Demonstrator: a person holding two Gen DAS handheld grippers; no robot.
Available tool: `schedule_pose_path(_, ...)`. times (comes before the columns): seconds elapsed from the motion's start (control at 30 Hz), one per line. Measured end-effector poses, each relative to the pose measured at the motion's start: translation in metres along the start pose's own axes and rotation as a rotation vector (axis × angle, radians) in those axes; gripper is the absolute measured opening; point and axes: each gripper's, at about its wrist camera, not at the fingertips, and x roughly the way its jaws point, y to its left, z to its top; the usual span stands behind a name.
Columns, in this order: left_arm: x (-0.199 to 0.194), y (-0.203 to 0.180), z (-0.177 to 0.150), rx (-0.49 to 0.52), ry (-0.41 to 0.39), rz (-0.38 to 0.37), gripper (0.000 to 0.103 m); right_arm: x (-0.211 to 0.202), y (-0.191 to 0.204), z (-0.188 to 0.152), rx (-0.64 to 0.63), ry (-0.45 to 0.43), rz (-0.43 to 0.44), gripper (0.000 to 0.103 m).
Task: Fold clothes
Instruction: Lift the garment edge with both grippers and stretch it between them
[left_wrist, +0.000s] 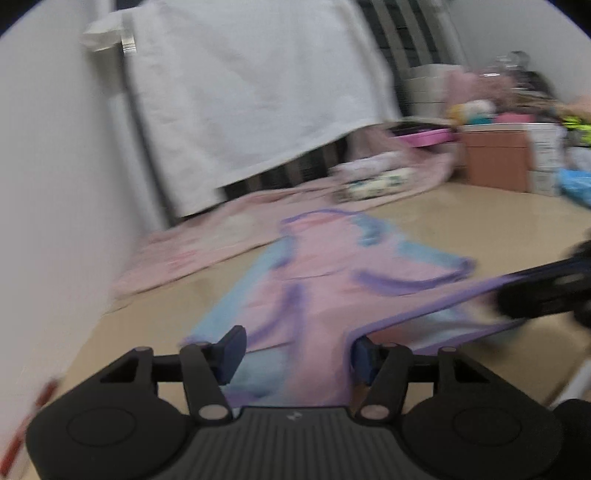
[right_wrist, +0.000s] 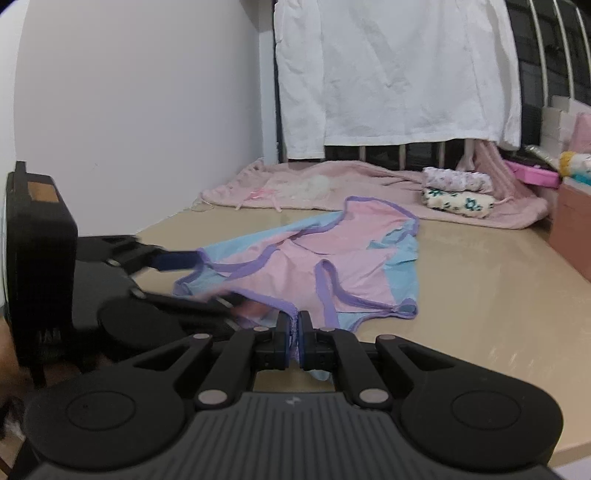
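Observation:
A pink, light-blue and purple-trimmed garment (right_wrist: 325, 254) lies spread on the beige tabletop; it also shows, blurred, in the left wrist view (left_wrist: 325, 280). My right gripper (right_wrist: 293, 332) is shut on the garment's near purple hem. It appears at the right edge of the left wrist view (left_wrist: 543, 291), pulling that hem taut. My left gripper (left_wrist: 299, 349) is open, its fingers astride the garment's near edge. It shows from the side in the right wrist view (right_wrist: 207, 280), at the garment's left corner.
A pink blanket (right_wrist: 369, 184) lies at the table's back with two folded floral cloths (right_wrist: 458, 192) on it. A white sheet (right_wrist: 399, 74) hangs behind. A white wall (right_wrist: 147, 110) is at left. A brown box (right_wrist: 572, 229) and clutter stand at right.

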Motion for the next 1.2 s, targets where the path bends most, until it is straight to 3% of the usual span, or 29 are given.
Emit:
schedule_pose_path(0.13,-0.025,0.022,-0.013,-0.035,-0.030,0.135,0.061,-0.008,0.001,-0.010,-0.041,0.006,-0.075,0.004)
schedule_pose_path(0.33,-0.035,0.008,-0.026,0.068,-0.037,0.245,0.057,-0.014,0.018,-0.018,-0.144,-0.003,-0.168,0.004)
schedule_pose_path(0.4,-0.033,0.003,-0.029,0.087,0.002,0.198,0.024,-0.010,0.024,-0.022,-0.176,0.004,-0.199,0.004)
schedule_pose_path(0.43,-0.033,0.001,-0.029,0.099,0.026,0.176,0.017,-0.008,0.028,-0.025,-0.190,0.010,-0.212,0.004)
schedule_pose_path(0.53,-0.037,-0.008,-0.032,0.128,0.031,0.165,0.008,0.002,0.038,-0.035,-0.241,0.039,-0.255,0.005)
schedule_pose_path(0.67,-0.040,-0.002,-0.030,0.057,0.049,0.151,0.007,0.013,0.046,-0.049,-0.282,0.069,-0.292,0.007)
schedule_pose_path(0.83,-0.052,0.004,-0.024,0.002,0.062,0.143,0.007,0.015,0.049,-0.050,-0.275,0.055,-0.365,0.018)
schedule_pose_path(0.97,-0.069,0.004,-0.013,-0.017,0.030,0.165,0.007,0.012,0.053,-0.047,-0.285,0.026,-0.436,0.018)
schedule_pose_path(1.07,-0.070,0.002,-0.013,-0.001,0.022,0.173,0.016,0.013,0.051,-0.049,-0.319,0.025,-0.517,0.018)
schedule_pose_path(1.2,-0.056,-0.006,-0.025,0.040,0.075,0.175,0.016,0.006,0.049,-0.049,-0.292,0.021,-0.504,0.009)
